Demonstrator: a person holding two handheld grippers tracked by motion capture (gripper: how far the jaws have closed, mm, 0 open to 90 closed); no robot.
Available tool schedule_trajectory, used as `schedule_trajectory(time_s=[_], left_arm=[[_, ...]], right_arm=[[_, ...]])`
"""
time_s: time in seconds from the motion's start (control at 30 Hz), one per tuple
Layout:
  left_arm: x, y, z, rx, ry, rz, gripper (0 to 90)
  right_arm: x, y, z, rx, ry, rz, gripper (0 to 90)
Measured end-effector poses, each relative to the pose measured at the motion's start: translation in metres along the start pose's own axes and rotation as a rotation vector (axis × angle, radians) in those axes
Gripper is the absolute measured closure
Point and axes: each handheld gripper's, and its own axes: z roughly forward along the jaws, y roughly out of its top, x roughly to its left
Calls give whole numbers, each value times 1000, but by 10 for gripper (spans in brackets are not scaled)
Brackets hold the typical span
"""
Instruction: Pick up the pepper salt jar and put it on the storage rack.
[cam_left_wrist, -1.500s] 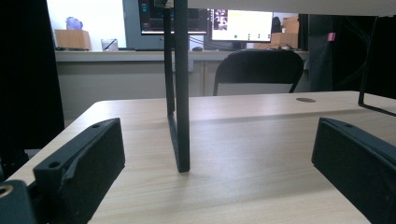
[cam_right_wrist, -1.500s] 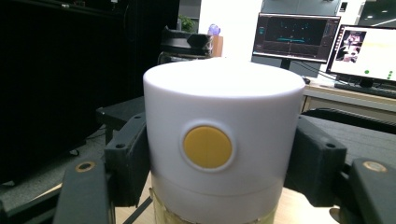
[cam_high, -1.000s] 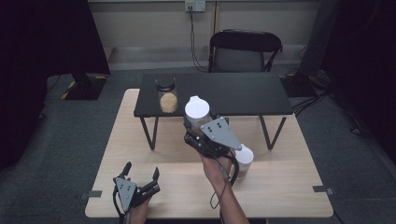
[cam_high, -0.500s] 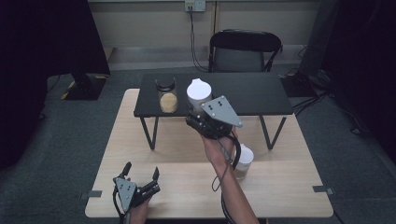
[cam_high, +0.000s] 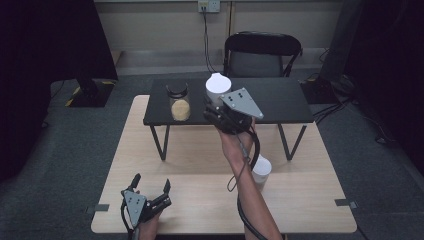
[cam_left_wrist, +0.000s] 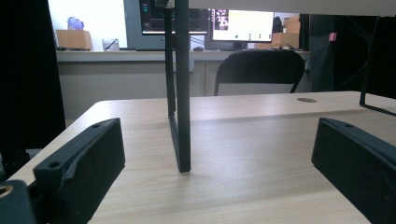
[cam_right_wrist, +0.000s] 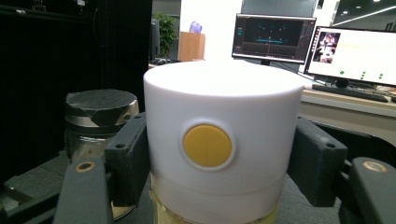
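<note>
The right claw (cam_high: 218, 102) pinches a white-lidded jar (cam_high: 218, 85) by its cap, holding it over the black raised shelf (cam_high: 280, 102), just beside a dark-lidded jar (cam_high: 179, 102) of tan contents. The left claw (cam_high: 150, 192) rests spread and empty on the wooden surface (cam_high: 200, 150). The main risk, as I judge it, is setting the jar down too close and knocking its neighbour, or the cap slipping loose because the grip is on the lid alone.

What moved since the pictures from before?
The right gripper carried the white-lidded jar up and away from the person, over the black shelf, beside the black-lidded jar. The left gripper and the white cup stayed put.
</note>
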Motion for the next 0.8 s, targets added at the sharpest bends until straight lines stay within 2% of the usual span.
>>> schedule_trajectory(time_s=[0.37, 0.6, 0.8], left_arm=[[0, 0, 0, 0, 0, 0, 21], [0, 0, 0, 0, 0, 0, 21], [0, 0, 0, 0, 0, 0, 21]], right_arm=[[-8, -6, 24, 33, -22, 17, 300], [-14, -8, 30, 28, -17, 40, 300], [-16, -10, 35, 47, -22, 50, 300]])
